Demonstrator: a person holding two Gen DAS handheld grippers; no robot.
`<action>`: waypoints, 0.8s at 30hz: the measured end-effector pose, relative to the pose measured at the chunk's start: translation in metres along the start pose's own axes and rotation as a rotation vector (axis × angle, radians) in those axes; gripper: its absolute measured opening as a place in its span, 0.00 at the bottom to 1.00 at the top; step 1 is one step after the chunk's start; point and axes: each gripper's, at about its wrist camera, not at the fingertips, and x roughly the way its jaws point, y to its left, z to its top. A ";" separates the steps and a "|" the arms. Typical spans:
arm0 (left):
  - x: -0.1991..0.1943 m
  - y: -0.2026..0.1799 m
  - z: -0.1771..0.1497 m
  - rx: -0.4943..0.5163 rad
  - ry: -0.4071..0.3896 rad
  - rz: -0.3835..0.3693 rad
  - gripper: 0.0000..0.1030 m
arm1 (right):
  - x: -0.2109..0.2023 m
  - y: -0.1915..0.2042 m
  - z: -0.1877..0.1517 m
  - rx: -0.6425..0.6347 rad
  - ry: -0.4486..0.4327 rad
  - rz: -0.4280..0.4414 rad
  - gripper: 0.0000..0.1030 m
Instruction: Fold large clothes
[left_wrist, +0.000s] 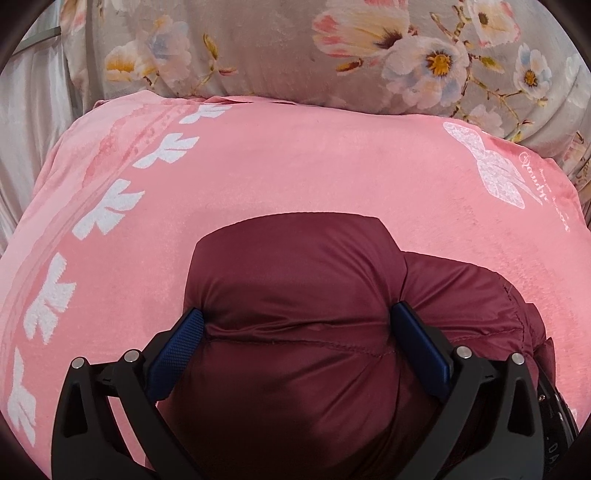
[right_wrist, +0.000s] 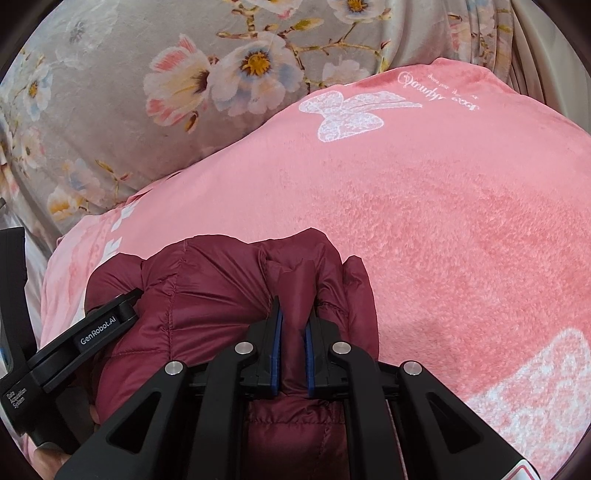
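Left wrist view shows a big grey cloth with flowers (left_wrist: 258, 48) at the back, and it fills the top of the picture. A pink blanket (left_wrist: 295, 166) lies in front of it and touches it. The blanket is soft and fuzzy. It has a row of white leaf shapes down its left side and a white butterfly with curly writing near its right corner. In the right wrist view the same grey flower cloth (right_wrist: 110, 92) is at the top left, and the pink blanket (right_wrist: 443, 221) takes up most of the right side.

On top of the blanket sits a dark red puffy jacket (left_wrist: 295, 295). It is bunched up into a fat lump with stitched lines across it. It lies at the near edge of the blanket, right in front of both claws.

Next come the claws. The left gripper (left_wrist: 297, 328) has its blue pads set wide apart, one on each side of a thick roll of the jacket, and both pads press into it. The right gripper (right_wrist: 294, 328) is clenched tight on a thin fold of the jacket (right_wrist: 207, 295), with the red cloth pinched between its blue pads. The left gripper (right_wrist: 107, 325) shows at the left edge of this view, with small white words on its black arm.
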 end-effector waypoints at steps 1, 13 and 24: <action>0.000 0.000 0.000 0.000 -0.001 0.001 0.96 | 0.000 0.000 0.000 0.000 0.000 0.000 0.06; 0.000 -0.001 -0.001 0.007 -0.007 0.012 0.96 | 0.000 0.000 0.000 0.000 0.000 0.000 0.06; 0.003 -0.006 -0.001 0.026 -0.008 0.048 0.96 | 0.003 0.000 -0.001 0.004 0.011 0.004 0.06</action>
